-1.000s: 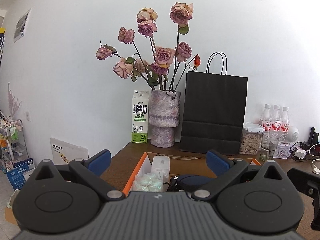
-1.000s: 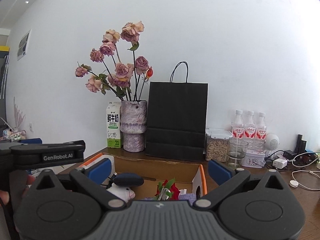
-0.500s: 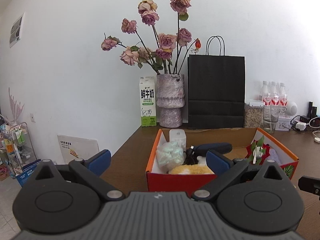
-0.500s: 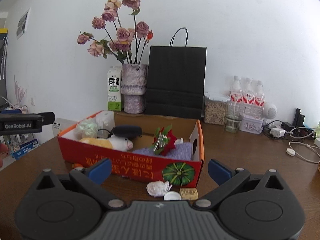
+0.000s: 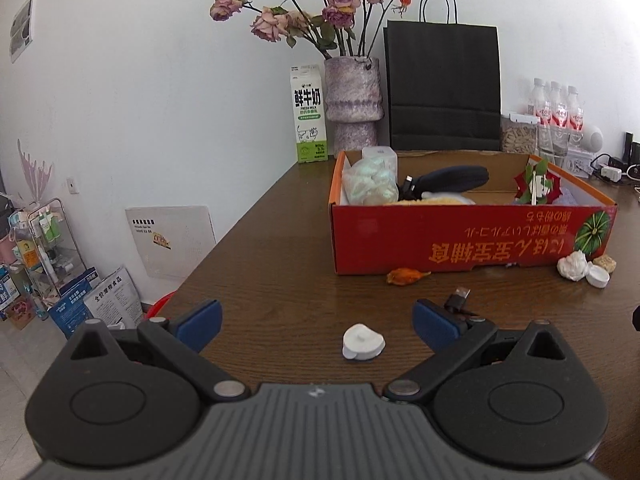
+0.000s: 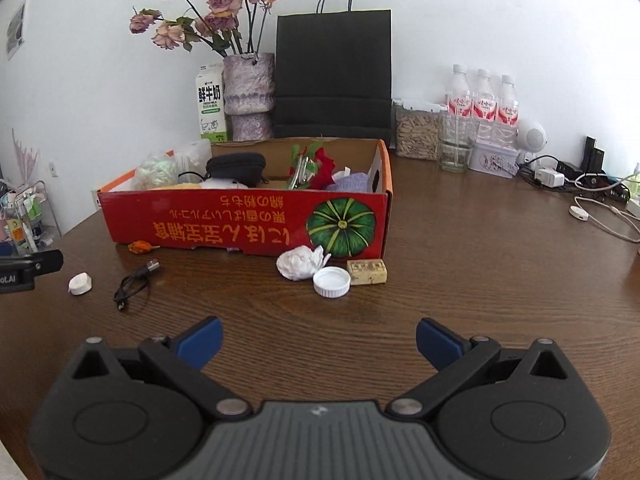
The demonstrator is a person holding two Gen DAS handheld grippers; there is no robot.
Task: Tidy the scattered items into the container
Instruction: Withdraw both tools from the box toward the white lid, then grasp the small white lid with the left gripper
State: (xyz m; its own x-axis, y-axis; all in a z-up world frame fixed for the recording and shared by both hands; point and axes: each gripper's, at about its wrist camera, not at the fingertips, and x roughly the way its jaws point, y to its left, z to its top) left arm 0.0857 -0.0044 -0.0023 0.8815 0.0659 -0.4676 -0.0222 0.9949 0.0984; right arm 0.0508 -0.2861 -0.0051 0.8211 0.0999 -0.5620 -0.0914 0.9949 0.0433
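box part filled, six small items left on table

left gripper (image 5: 316, 316) is seen spread wide, nothing held; a small white cap (image 5: 363, 342) lies on the table (image 5: 280, 248) just ahead between its fingers, untouched. right gripper (image 6: 318, 338) is likewise spread wide and empty, well short of its nearest items. still loose, near to far: black usb cable (image 6: 134, 284), big white lid (image 6: 331, 282), crumpled white paper (image 6: 301, 263), tan block (image 6: 367, 271), orange scrap (image 6: 141, 247), all beside the front wall of the red box (image 6: 248, 224). already inside are judged: a dark pouch (image 6: 236, 165), a green bag (image 6: 156, 170), a red flower (image 6: 322, 168). task judged over half done.
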